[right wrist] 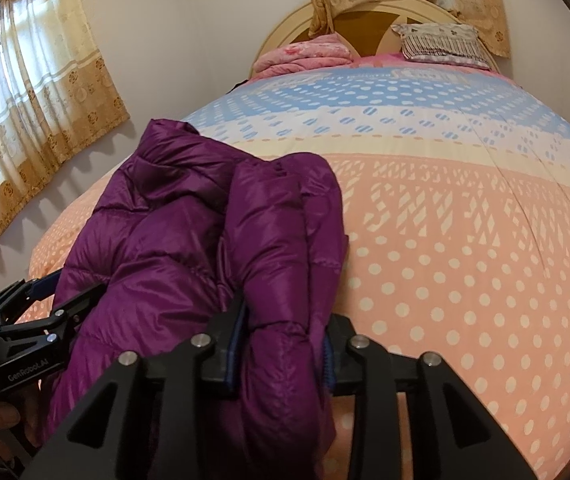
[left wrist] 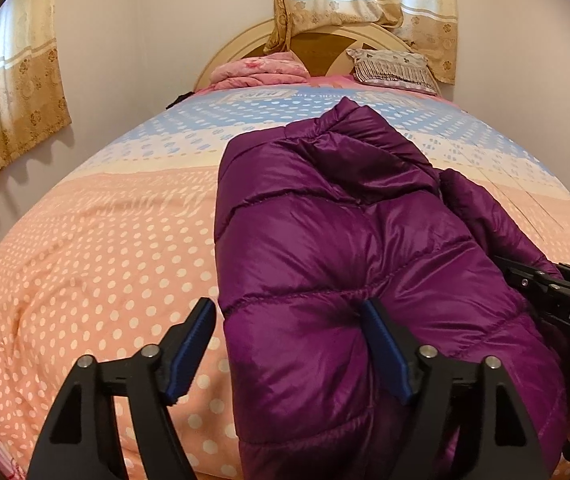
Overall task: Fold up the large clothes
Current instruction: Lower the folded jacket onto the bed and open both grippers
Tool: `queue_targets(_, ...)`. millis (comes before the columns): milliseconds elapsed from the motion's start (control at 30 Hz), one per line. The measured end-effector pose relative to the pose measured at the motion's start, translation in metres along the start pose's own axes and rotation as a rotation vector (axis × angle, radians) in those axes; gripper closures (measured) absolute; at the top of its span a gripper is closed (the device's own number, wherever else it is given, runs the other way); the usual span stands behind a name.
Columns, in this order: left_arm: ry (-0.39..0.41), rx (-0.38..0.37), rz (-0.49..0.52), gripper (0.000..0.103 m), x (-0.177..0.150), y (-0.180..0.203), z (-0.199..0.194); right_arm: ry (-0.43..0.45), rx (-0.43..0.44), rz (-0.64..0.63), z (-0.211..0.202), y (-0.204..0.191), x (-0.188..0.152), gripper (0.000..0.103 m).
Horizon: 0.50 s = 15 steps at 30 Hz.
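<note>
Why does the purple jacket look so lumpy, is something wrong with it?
Nothing is torn or spilled. The purple jacket just lies bunched on the bed, one part flopped loosely over the rest, so it looks crooked. The right gripper pinches a fold; the left gripper is open at its edge.

Bed (left wrist: 85,260) open L & R of purple jacket (left wrist: 325,260); pink blanket (left wrist: 261,70), pillow (left wrist: 393,66) block far end.

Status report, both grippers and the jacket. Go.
Left gripper open, straddling the near-left edge of the purple jacket. Right gripper shut on the jacket's right side. Jacket bunched on the bed. Nothing blocking.
</note>
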<state>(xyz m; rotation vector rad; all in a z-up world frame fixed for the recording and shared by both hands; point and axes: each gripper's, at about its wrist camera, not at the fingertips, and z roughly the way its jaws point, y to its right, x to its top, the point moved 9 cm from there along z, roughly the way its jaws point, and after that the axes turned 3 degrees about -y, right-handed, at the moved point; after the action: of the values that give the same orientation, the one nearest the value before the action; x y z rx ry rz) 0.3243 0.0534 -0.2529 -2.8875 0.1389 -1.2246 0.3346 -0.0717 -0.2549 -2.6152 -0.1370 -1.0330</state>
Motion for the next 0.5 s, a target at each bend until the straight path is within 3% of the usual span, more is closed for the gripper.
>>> queue_targets(133, 0.004, 0.001, -0.041, 0.013, -0.0012, -0.006, 0.0059, -0.004, -0.001, 0.005, 0.0002, 0.0028, -0.0037, 0.065)
queue_targets(500, -0.003, 0.014, -0.076, 0.007, -0.0047, -0.0085, 0.0088, 0.002, -0.041, -0.009, 0.0023, 0.0011, -0.0058, 0.058)
